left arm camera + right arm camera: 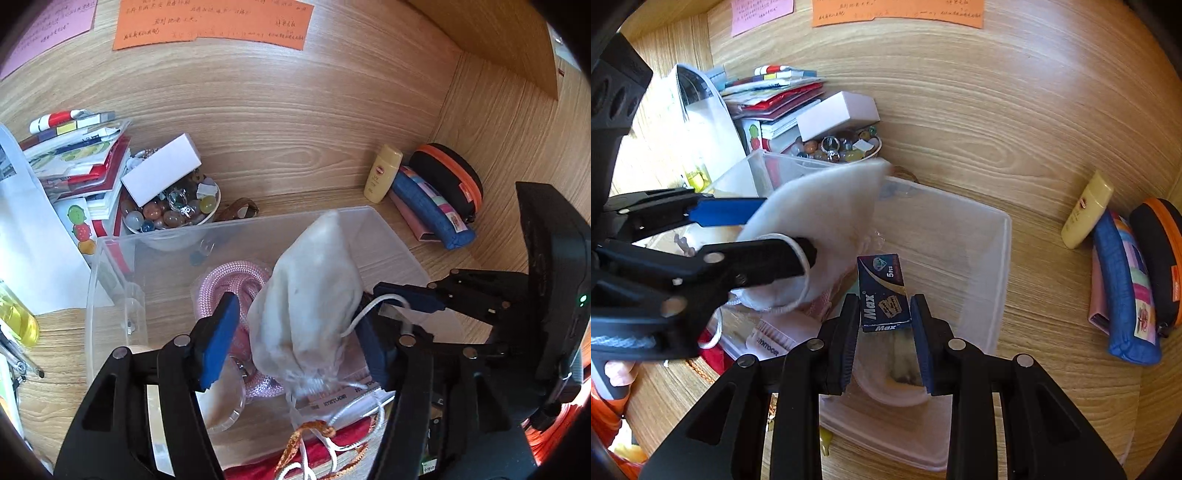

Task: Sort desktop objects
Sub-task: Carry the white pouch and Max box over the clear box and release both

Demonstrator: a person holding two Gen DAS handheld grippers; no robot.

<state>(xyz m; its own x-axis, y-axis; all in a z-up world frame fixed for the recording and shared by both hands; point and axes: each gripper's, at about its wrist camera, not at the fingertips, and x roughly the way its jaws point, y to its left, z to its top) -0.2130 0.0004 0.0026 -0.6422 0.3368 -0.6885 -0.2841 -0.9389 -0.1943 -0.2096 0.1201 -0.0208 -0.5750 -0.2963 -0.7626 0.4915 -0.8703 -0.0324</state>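
The left gripper (291,332) stands spread around a white drawstring pouch (310,295) above the clear plastic bin (391,236) near the desk's front edge — whether its pads press the pouch I cannot tell — while the right gripper (885,325) clamps a small blue Max box (884,295) over the bin's front right corner.

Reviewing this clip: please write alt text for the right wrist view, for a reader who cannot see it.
The right tool grips a small blue Max box above a clear plastic bin on a wooden desk. At left, the left tool holds a white drawstring pouch over the same bin. Behind are a bowl of beads and a yellow bottle.
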